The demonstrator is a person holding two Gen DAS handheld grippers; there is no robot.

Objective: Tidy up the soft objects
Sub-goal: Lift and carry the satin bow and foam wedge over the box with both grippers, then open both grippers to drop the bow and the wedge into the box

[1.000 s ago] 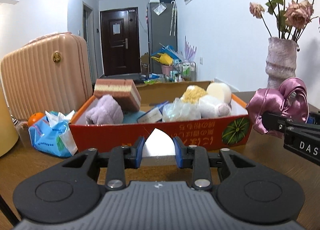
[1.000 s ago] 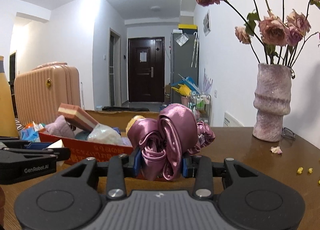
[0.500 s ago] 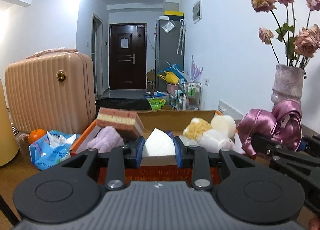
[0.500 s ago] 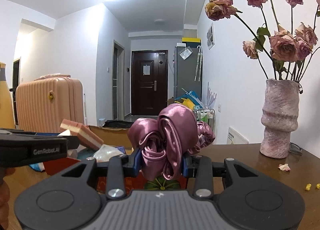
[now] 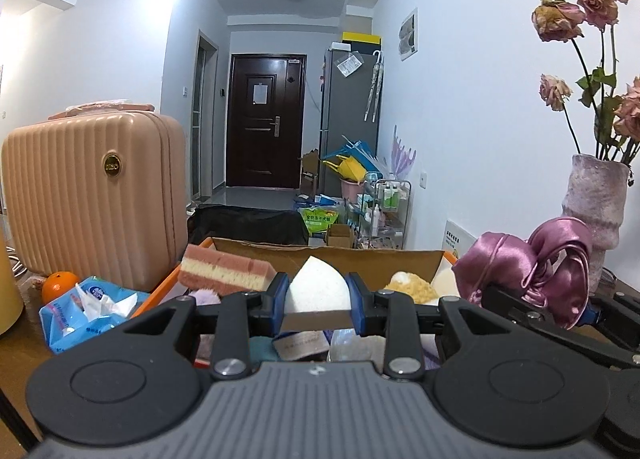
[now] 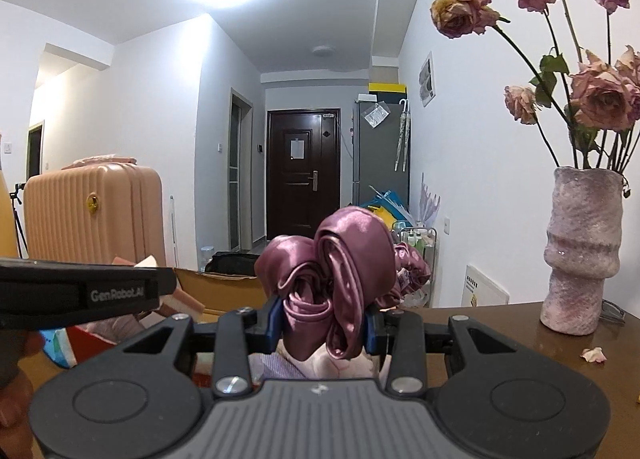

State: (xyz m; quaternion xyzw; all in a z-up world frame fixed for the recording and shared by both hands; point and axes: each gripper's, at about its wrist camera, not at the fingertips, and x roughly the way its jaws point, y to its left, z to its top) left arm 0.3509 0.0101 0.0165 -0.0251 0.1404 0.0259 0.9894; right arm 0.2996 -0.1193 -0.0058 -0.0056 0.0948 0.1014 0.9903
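My left gripper (image 5: 318, 301) is shut on a white wedge-shaped sponge (image 5: 316, 287) and holds it over the orange cardboard box (image 5: 160, 291). The box holds a pink layered sponge (image 5: 224, 271), a yellow sponge (image 5: 412, 289) and other soft items. My right gripper (image 6: 322, 323) is shut on a purple satin scrunchie (image 6: 332, 279), held above the box's right part. The scrunchie also shows in the left wrist view (image 5: 532, 267), and the left gripper's arm crosses the right wrist view (image 6: 80, 293).
A pink suitcase (image 5: 92, 195) stands at the left behind a blue tissue pack (image 5: 88, 307) and an orange (image 5: 60, 285). A vase of dried roses (image 6: 580, 251) stands on the wooden table (image 6: 520, 331) at the right, with fallen petals (image 6: 594, 355) near it.
Both grippers have risen and moved forward over the box, each still holding its item. The box front has dropped out of sight below the left gripper.
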